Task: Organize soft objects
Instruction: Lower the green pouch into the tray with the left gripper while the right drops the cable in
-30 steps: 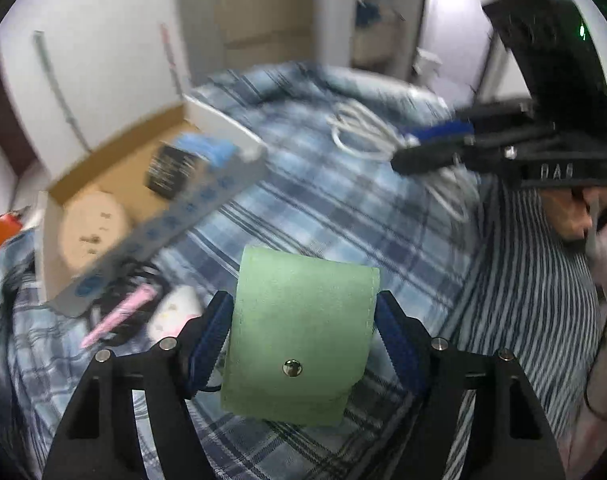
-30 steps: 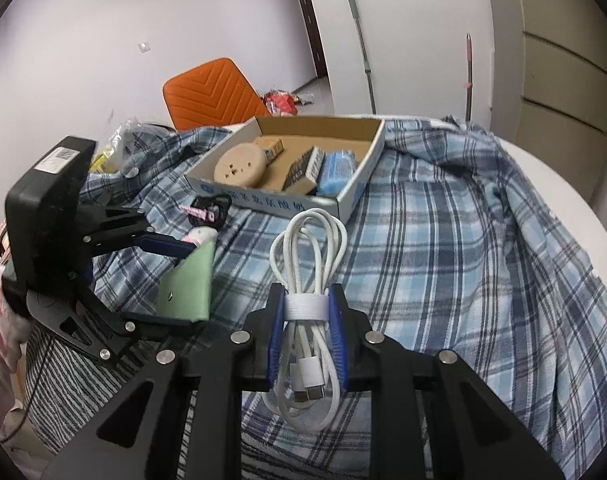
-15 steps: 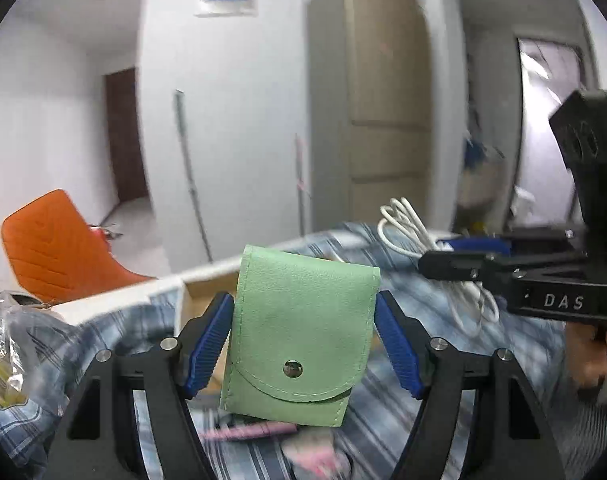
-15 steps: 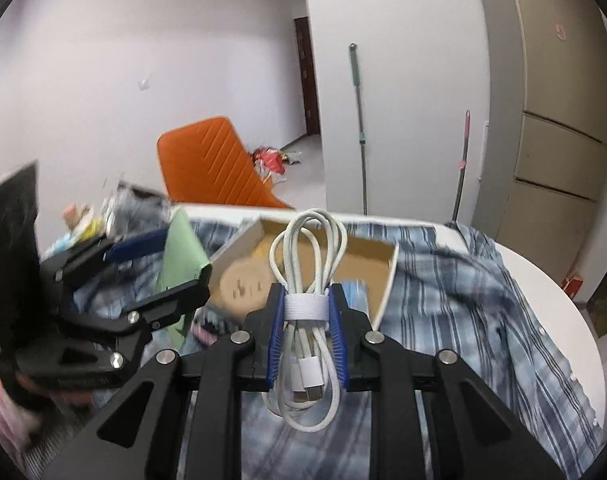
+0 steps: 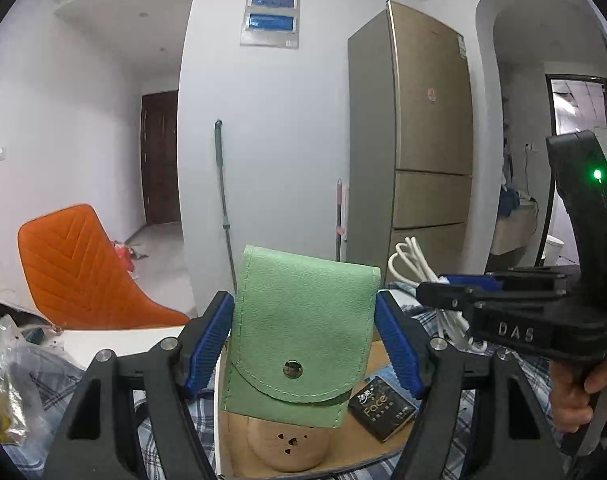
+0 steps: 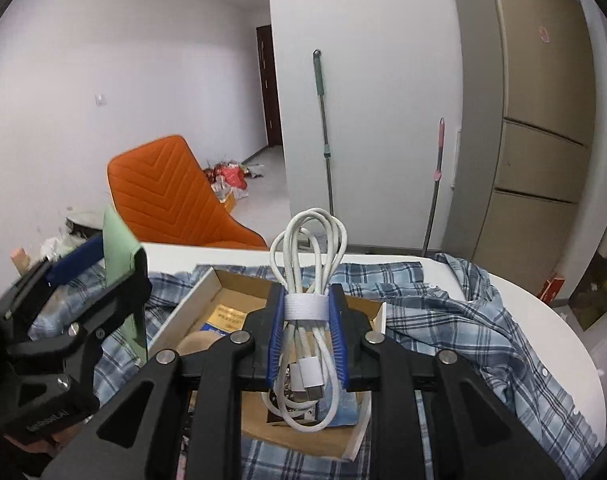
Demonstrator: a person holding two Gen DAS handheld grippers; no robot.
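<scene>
left gripper (image 5: 303, 336) clamps pouch (image 5: 303, 320) above box (image 6: 299, 432) | right gripper (image 6: 306, 344) clamps cable (image 6: 309, 264) above box | both lifted, likely for dropping in

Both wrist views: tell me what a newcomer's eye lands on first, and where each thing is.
First comes the green pouch with its snap, held upright in the left claw above the open cardboard box. Next is the coiled white cable, bound with a white strap and pinched in the right claw over the same box. Behind both, the orange chair stands out against the pale wall.
</scene>
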